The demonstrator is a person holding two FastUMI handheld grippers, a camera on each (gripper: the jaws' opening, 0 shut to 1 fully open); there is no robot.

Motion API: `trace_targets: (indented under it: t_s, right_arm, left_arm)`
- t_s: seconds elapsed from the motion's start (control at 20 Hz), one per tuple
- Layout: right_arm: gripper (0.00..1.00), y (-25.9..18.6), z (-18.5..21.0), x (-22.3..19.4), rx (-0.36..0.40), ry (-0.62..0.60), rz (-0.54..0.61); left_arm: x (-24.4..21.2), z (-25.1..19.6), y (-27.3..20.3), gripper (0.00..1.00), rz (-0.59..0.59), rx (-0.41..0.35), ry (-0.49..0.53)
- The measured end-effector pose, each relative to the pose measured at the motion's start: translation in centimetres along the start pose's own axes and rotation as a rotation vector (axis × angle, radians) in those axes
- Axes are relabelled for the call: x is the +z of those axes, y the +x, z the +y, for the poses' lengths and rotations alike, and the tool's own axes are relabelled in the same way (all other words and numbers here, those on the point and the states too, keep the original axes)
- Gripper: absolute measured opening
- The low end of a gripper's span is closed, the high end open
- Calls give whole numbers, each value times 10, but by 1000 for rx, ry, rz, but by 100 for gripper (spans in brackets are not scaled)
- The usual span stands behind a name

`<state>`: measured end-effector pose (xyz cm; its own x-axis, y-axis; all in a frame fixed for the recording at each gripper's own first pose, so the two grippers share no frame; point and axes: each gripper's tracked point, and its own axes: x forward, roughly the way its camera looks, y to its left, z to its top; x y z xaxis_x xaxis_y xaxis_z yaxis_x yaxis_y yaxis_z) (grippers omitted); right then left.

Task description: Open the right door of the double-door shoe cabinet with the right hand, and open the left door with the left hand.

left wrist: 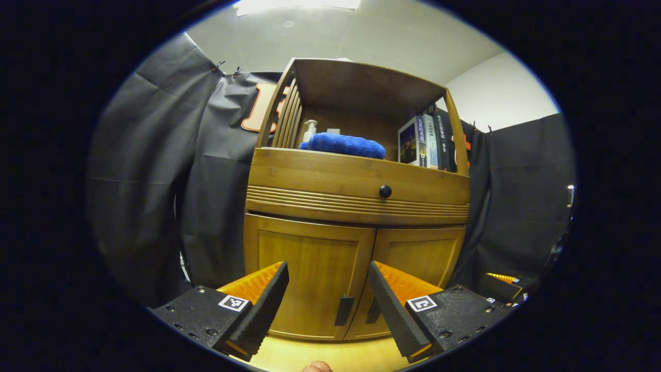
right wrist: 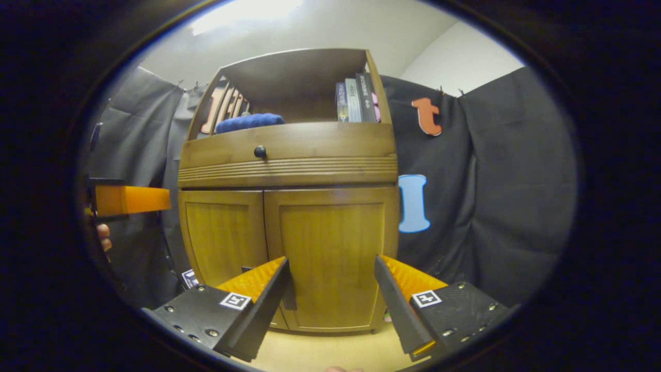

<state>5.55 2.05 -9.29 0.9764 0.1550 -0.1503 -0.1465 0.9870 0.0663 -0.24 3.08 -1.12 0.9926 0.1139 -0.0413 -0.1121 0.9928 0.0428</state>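
Observation:
The wooden shoe cabinet stands straight ahead with both lower doors shut. In the left gripper view, my left gripper point(left wrist: 328, 274) is open in front of the left door point(left wrist: 304, 263), a short way off. That door's dark handle point(left wrist: 344, 310) shows between the fingers, and the right door point(left wrist: 421, 256) is beside it. In the right gripper view, my right gripper point(right wrist: 330, 268) is open in front of the right door point(right wrist: 330, 237), not touching it. The right door's handle point(right wrist: 290, 299) is partly hidden behind one finger. The left door point(right wrist: 222, 232) is further left.
A drawer with a black knob point(left wrist: 384, 191) sits above the doors. The open shelf holds a rolled blue towel point(left wrist: 343, 144), books point(left wrist: 426, 142) and a pump bottle point(left wrist: 309, 129). Black cloth walls flank the cabinet. The floor point(left wrist: 330, 354) is light wood. A finger of the left gripper point(right wrist: 131, 200) and a hand point(right wrist: 103, 235) show at the left of the right gripper view.

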Motion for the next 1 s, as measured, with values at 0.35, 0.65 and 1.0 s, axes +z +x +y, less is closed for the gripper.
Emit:
trace_targets:
  t_s: [0.35, 0.65, 1.0]
  right_arm:
    - [96, 75, 59, -51, 88, -44, 69]
    - [77, 115, 69, -103, 47, -95, 157]
    - [49, 143, 89, -138, 70, -98, 253]
  left_arm:
    - [8, 42, 19, 92, -12, 56, 15]
    - [7, 76, 28, 92, -16, 112, 23]
    - [1, 82, 31, 92, -3, 122, 17]
